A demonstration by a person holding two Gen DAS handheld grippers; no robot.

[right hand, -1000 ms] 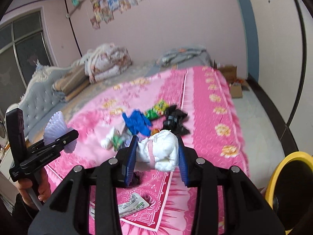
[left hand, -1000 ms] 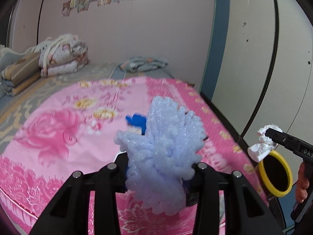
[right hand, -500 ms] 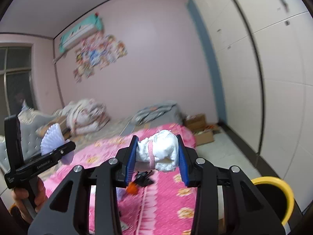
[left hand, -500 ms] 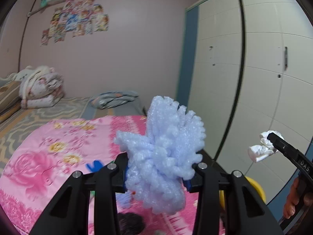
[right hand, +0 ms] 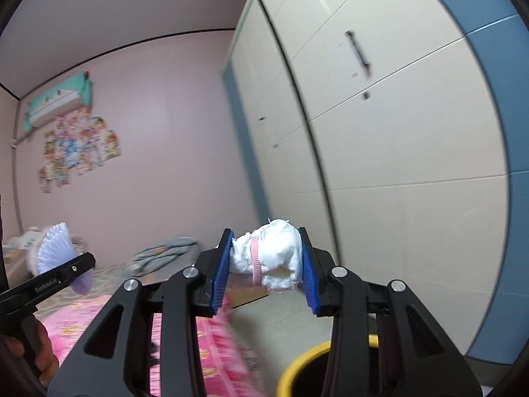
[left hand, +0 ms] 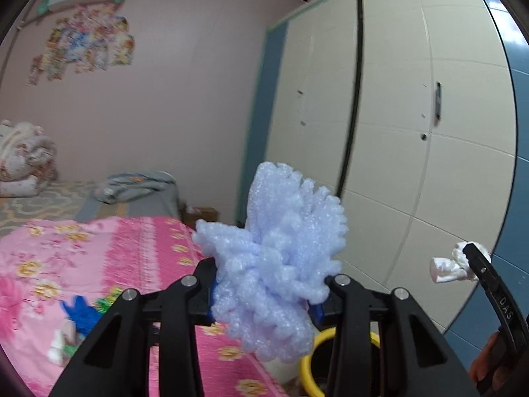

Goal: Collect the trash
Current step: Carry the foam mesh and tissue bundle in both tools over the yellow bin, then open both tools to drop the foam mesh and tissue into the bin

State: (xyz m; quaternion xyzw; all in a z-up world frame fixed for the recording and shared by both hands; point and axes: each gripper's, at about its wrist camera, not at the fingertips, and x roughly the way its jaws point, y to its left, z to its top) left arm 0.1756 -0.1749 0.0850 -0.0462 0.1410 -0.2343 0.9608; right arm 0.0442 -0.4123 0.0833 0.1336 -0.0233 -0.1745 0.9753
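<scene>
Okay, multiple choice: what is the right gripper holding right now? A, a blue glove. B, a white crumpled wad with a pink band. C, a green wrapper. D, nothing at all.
B: the right gripper is shut on the white wad with a pink band, pinched between its blue pads.

Bubbly matt foam wrap (left hand: 277, 258)

"DAS" on the right claw (left hand: 471, 258); blurred "GenRobot.AI"-like lettering on the left claw (right hand: 64, 269).
</scene>
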